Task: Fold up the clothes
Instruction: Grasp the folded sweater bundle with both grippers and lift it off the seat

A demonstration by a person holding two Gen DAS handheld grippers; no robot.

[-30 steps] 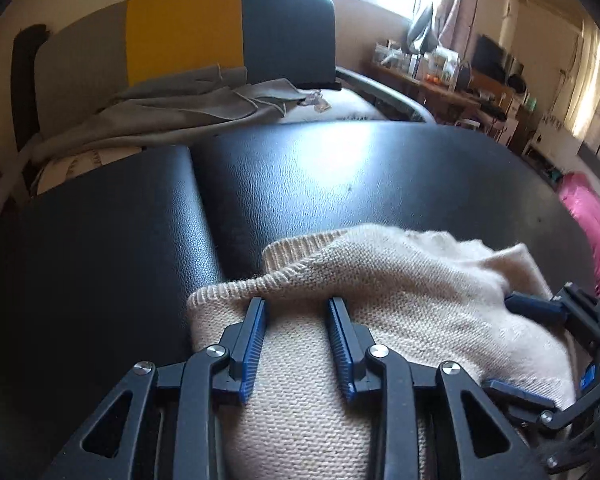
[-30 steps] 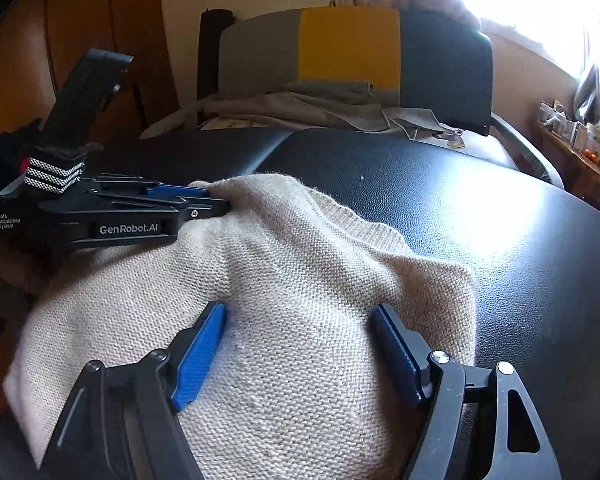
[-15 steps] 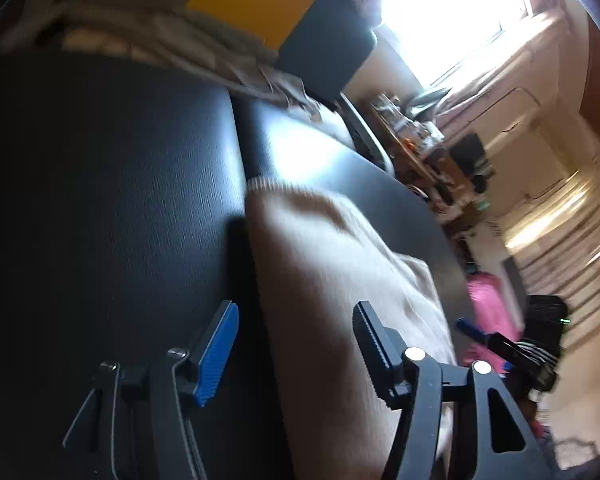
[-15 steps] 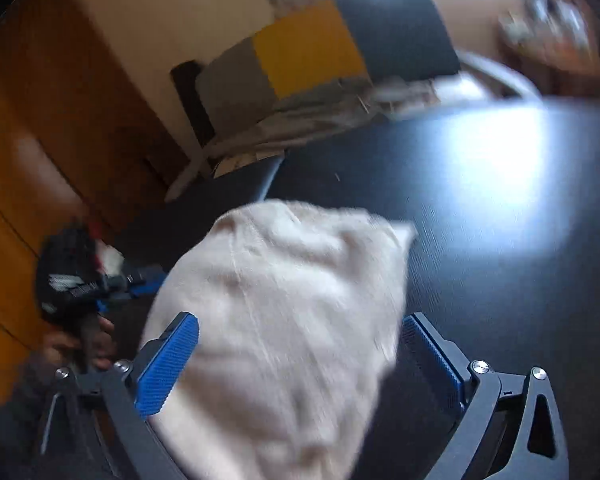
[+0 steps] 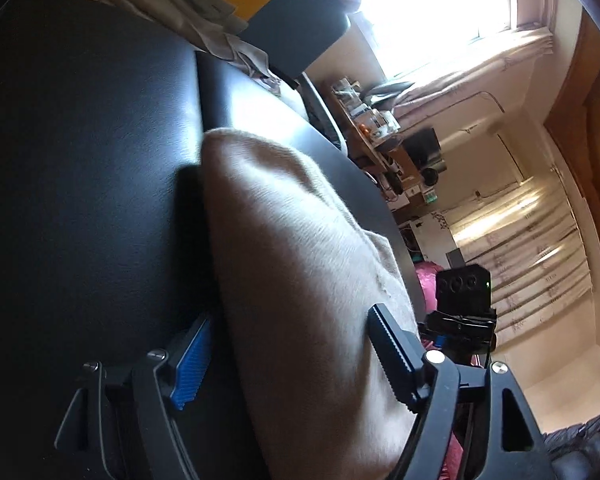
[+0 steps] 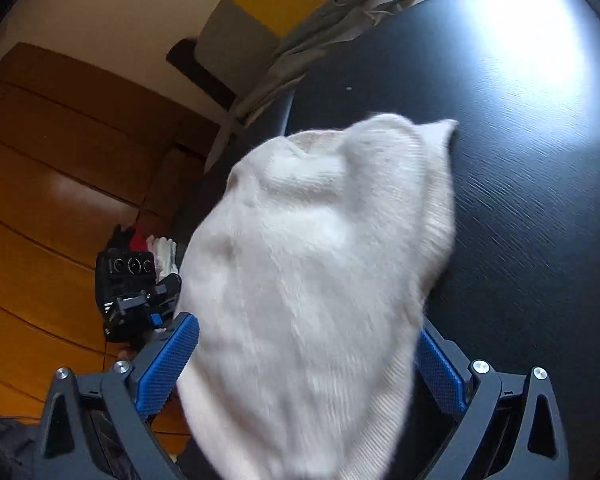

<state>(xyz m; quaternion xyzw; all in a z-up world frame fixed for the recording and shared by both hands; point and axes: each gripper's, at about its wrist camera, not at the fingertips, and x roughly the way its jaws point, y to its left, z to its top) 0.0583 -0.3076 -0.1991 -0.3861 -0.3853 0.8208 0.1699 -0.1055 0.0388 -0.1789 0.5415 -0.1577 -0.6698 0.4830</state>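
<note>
Black counter [image 6: 520, 160] now has the cream sweater [image 6: 312, 280] bundled up and lifting off it since a second ago, both the left gripper [image 5: 292, 364] and right gripper [image 6: 304, 368] tilted, fingers spread wide either side, so it's probably getting carried off.

Folded cream knit sweater [image 6: 316, 280] lies on black leather tabletop [image 6: 520, 200], between both grippers' spread jaws. Left gripper [image 5: 292, 360] at its left side, right gripper [image 6: 300, 364] at its right. Crumpled grey cloth [image 6: 324, 28] behind, at table's far edge.
</note>
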